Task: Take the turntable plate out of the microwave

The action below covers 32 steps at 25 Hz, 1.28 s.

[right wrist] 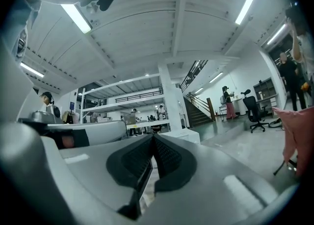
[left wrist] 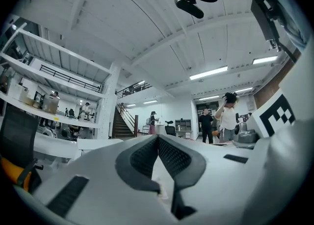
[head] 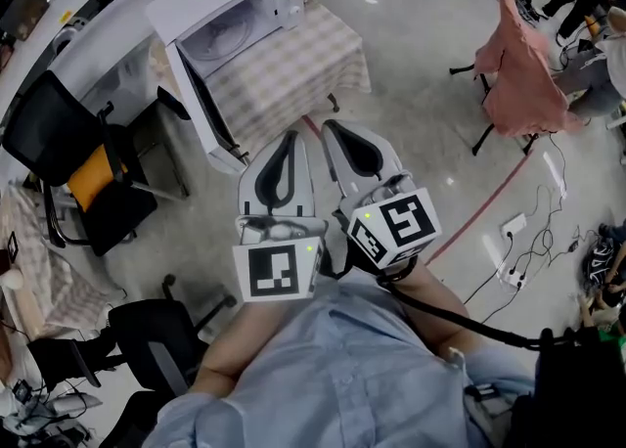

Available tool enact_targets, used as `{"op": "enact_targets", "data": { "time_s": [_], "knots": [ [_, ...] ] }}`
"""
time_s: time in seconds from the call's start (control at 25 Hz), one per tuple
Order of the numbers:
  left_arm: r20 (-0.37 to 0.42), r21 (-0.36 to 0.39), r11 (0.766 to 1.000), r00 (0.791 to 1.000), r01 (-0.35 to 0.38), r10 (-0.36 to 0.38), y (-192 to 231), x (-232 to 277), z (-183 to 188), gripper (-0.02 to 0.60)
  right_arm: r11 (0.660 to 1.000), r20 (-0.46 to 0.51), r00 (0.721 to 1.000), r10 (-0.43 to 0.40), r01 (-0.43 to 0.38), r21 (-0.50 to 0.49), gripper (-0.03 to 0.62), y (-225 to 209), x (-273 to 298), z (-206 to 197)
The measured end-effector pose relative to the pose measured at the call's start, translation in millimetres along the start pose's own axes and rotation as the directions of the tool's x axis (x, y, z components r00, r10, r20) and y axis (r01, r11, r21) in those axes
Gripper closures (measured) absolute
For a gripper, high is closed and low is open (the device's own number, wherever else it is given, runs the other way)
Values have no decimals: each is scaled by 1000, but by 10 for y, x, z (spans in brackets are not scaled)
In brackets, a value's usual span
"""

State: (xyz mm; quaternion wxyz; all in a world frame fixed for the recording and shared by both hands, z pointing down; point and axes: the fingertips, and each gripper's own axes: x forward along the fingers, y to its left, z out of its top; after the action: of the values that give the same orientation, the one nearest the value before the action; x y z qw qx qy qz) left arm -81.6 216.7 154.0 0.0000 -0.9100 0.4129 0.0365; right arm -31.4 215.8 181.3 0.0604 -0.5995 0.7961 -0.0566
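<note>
A white microwave (head: 235, 6) stands on a table with a checked cloth (head: 293, 69) at the upper middle of the head view. Its door (head: 201, 109) hangs open toward the lower left. The pale turntable plate (head: 223, 38) lies inside the cavity. Both grippers are held side by side in front of the person, short of the table and pointing toward it. My left gripper (head: 290, 136) (left wrist: 158, 138) is shut with nothing between its pads. Beside it my right gripper (head: 332, 127) (right wrist: 153, 137) is shut and holds nothing.
A black office chair with an orange cushion (head: 83, 167) stands left of the microwave door, and another black chair (head: 156, 338) is at the lower left. A pink cloth on a stand (head: 523, 69) is at the right. Cables and a power strip (head: 514, 241) lie on the floor.
</note>
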Motion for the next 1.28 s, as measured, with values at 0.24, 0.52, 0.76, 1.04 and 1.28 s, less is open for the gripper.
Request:
{"op": "enact_targets", "data": {
  "time_s": [0.24,0.52,0.76,1.04,1.28],
  "knots": [
    [-13,7,999,999,-37,37,105,315,-124,574,999,0,999,44,-44,5,594,-205,280,-69],
    [-59,24,989,987,-146,147,280,1002,-253,574,990,-26,990,136,-135,35,594,-732,847,-66],
    [-87,45,962,958,-271,274,456,1663,-272,574,970,-58,970,235,-231,74,594,-1250,1401,-18],
    [-83,61,926,923,-372,376,536,2294,-245,574,941,-87,940,330,-321,104,594,-1725,1847,3],
    [-89,87,905,902,-416,422,597,2607,-256,574,921,-81,921,380,-368,128,594,-1957,2099,19]
  ]
}}
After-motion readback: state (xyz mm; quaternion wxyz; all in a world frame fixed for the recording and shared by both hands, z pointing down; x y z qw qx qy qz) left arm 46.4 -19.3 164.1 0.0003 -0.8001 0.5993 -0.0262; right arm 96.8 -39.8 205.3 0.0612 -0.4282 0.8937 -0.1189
